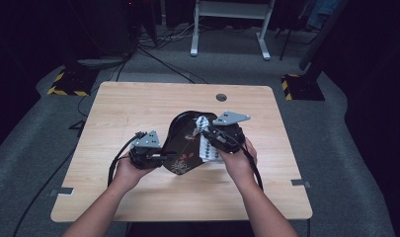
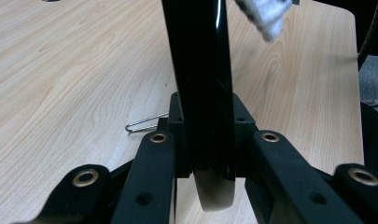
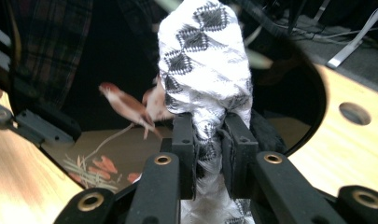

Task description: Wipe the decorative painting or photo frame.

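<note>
Tray (image 1: 183, 140), black and glossy with painted birds and leaves, is tipped up off the wooden table (image 1: 138, 106), and we've got our left gripper (image 1: 160, 157) clamped hard on its near rim. In the left gripper view that rim (image 2: 200, 70) rises straight up from between our fingers (image 2: 154, 158), pinched tight on both faces. Our right gripper (image 1: 212, 139) is shut on a white cloth with a black diamond pattern (image 3: 203, 70); the fabric bulges out just beyond our fingertips (image 3: 184, 140) and hangs below them. We're pressing the cloth against the tray's inner face, right beside the painted bird (image 3: 126, 105). A bent wire clip (image 2: 142, 123) lies on the table just left of our left fingers.
</note>
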A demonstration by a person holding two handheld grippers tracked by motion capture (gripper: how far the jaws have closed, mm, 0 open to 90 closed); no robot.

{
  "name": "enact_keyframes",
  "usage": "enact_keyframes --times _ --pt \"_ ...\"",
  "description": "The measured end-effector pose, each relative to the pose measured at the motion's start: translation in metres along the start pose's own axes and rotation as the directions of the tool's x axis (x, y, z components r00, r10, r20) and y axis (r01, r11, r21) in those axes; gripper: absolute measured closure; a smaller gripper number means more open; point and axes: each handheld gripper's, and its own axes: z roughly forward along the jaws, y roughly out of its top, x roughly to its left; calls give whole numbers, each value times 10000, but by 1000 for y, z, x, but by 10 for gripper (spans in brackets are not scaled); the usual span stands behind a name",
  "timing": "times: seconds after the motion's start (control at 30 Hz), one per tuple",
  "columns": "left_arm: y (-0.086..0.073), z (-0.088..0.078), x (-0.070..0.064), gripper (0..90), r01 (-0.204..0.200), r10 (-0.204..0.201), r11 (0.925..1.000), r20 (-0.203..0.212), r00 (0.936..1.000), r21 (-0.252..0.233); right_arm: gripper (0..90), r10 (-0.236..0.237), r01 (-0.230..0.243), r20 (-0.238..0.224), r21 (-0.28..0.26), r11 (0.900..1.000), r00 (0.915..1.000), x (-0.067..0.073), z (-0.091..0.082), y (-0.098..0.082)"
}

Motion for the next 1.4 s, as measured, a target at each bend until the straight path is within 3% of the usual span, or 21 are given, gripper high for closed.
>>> enact_keyframes --times 0.17,0.27,0.43,0.53,0.9,1.27,1.4 --pt "0 0 0 780 2 -2 10000 17 10000 34 777 -89 89 119 3 10000 9999 0 -3 2" --pt "1 0 0 780 3 -3 10000 15 10000 40 778 17 -2 306 -477 9989 9995 -6 -14 16" --pt "1 0 -1 780 -21 21 10000 9 10000 51 778 45 -23 359 -624 9980 9993 -10 -21 26" --pt "1 0 -1 779 -21 21 10000 0 10000 90 777 58 -37 353 -608 9981 9994 -11 -19 24" --pt "2 1 0 777 -9 8 9998 64 10000 184 777 150 -152 96 249 9996 9998 -7 0 -4" --pt "2 1 0 777 -32 31 9998 42 10000 189 776 91 -74 478 -353 9993 9988 -17 -20 26" --pt "2 1 0 777 -73 72 9998 31 10000 205 776 239 -223 440 -371 9991 9987 -18 -18 21"
